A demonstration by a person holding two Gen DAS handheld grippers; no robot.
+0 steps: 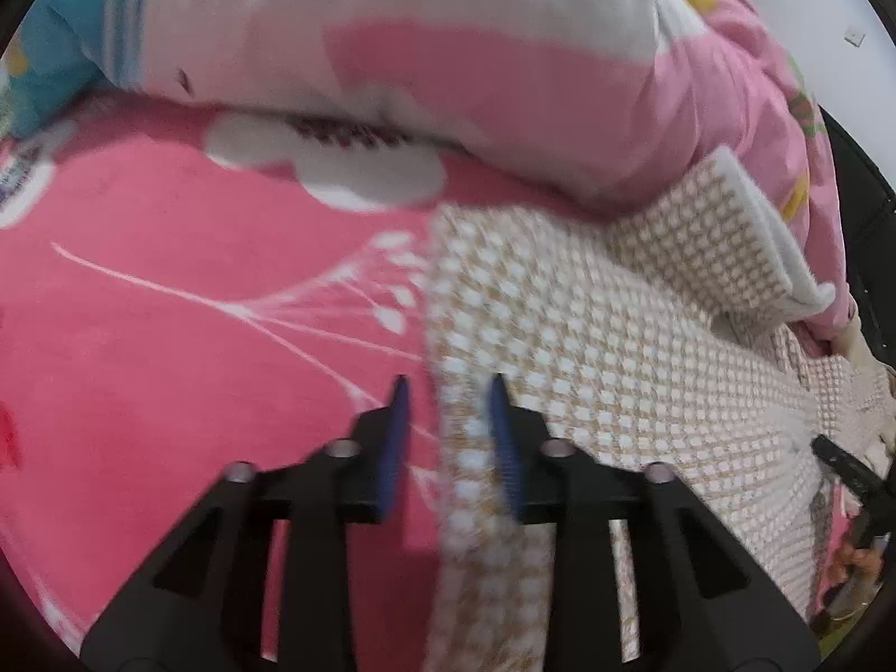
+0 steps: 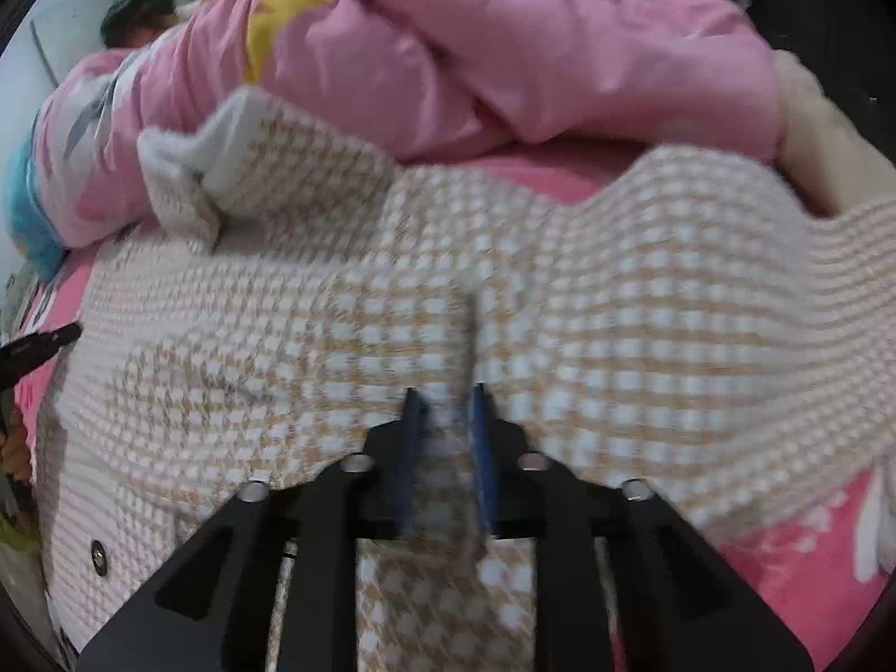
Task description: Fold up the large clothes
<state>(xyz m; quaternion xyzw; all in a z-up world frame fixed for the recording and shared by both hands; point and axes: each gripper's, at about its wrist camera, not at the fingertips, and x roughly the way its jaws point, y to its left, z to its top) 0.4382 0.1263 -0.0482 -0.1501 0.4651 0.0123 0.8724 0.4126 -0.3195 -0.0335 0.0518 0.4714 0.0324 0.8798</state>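
Observation:
A large tan-and-white houndstooth garment point(image 1: 616, 364) point(image 2: 616, 336) lies spread on a pink bed sheet point(image 1: 168, 336). Its sleeve with white fleecy lining point(image 1: 745, 235) point(image 2: 190, 168) is turned back at the far side. My left gripper point(image 1: 451, 420) hovers over the garment's left edge; that edge lies between the blue pads with pink sheet showing beside it, so the jaws stand open. My right gripper point(image 2: 448, 431) is over the garment's middle, jaws a little apart, with a raised crease of the cloth between them. A metal snap point(image 2: 98, 554) shows near the lower left.
A bulky pink quilt point(image 1: 448, 56) point(image 2: 504, 56) is piled along the far side of the bed, touching the garment's sleeve. A person's dark hair point(image 2: 137, 14) shows behind it. Pink sheet point(image 2: 784, 549) lies bare at the lower right. The other gripper's black tip point(image 2: 39, 347) enters from the left.

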